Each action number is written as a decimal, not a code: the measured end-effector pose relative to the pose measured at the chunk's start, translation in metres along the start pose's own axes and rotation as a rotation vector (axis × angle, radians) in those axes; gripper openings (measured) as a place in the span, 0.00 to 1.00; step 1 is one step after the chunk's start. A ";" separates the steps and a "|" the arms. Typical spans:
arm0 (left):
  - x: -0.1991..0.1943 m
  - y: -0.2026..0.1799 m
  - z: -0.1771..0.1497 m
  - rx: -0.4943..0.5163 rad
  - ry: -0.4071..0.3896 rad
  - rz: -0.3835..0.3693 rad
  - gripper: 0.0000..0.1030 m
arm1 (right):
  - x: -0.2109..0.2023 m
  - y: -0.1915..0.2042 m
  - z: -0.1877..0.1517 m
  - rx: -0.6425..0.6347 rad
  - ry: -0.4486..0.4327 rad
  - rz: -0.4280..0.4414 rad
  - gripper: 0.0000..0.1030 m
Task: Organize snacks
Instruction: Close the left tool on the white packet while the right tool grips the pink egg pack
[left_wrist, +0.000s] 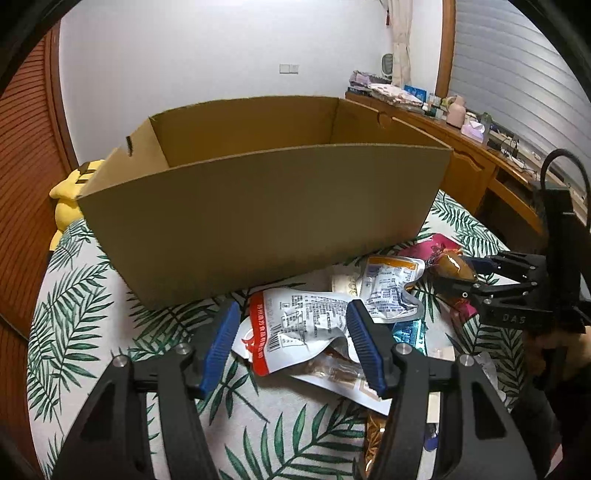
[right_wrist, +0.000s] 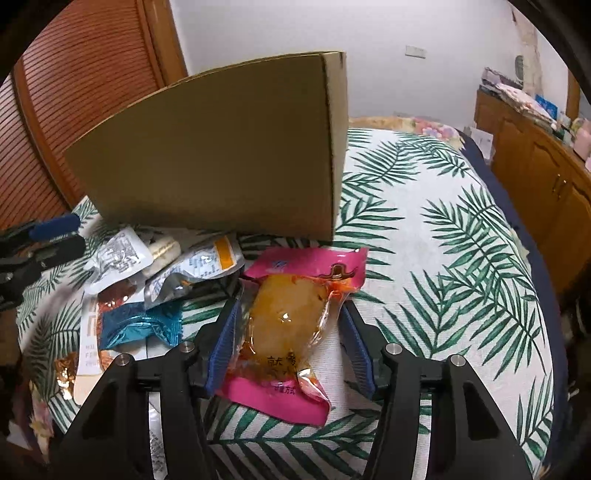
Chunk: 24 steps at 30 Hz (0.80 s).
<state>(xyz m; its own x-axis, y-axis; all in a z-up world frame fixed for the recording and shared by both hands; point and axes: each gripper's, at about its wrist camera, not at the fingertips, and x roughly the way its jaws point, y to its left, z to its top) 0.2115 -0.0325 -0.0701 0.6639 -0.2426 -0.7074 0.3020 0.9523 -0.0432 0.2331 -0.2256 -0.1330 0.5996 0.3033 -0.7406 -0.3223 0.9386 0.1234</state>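
Observation:
An open cardboard box (left_wrist: 258, 206) stands on the leaf-print bed; it also shows in the right wrist view (right_wrist: 221, 155). Snack packets lie in a pile in front of it. My left gripper (left_wrist: 291, 332) is open, its blue pads either side of a white and red packet (left_wrist: 295, 325). My right gripper (right_wrist: 288, 325) has its pads against both sides of a pink packet (right_wrist: 288, 314) with yellow food inside. It also shows in the left wrist view (left_wrist: 458, 269). A silver and orange packet (left_wrist: 388, 288) and a teal packet (right_wrist: 136, 325) lie nearby.
A yellow plush toy (left_wrist: 70, 192) sits left of the box. A wooden dresser (left_wrist: 480, 155) with clutter runs along the right wall. A wooden louvred door (right_wrist: 74, 92) is at the left. The leaf-print bedspread (right_wrist: 443, 240) stretches to the right of the box.

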 end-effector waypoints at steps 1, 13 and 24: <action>0.003 -0.001 0.001 0.004 0.009 -0.004 0.60 | 0.000 0.000 0.000 -0.001 0.000 0.002 0.54; 0.037 -0.006 0.001 0.021 0.104 -0.031 0.71 | 0.004 0.011 -0.002 -0.031 -0.002 -0.023 0.54; 0.047 0.005 0.004 -0.020 0.128 -0.062 0.81 | 0.005 0.010 -0.003 -0.029 -0.002 -0.021 0.55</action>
<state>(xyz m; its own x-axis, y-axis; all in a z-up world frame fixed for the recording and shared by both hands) 0.2466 -0.0401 -0.1011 0.5514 -0.2768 -0.7870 0.3253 0.9400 -0.1027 0.2309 -0.2147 -0.1376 0.6080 0.2835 -0.7416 -0.3306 0.9396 0.0882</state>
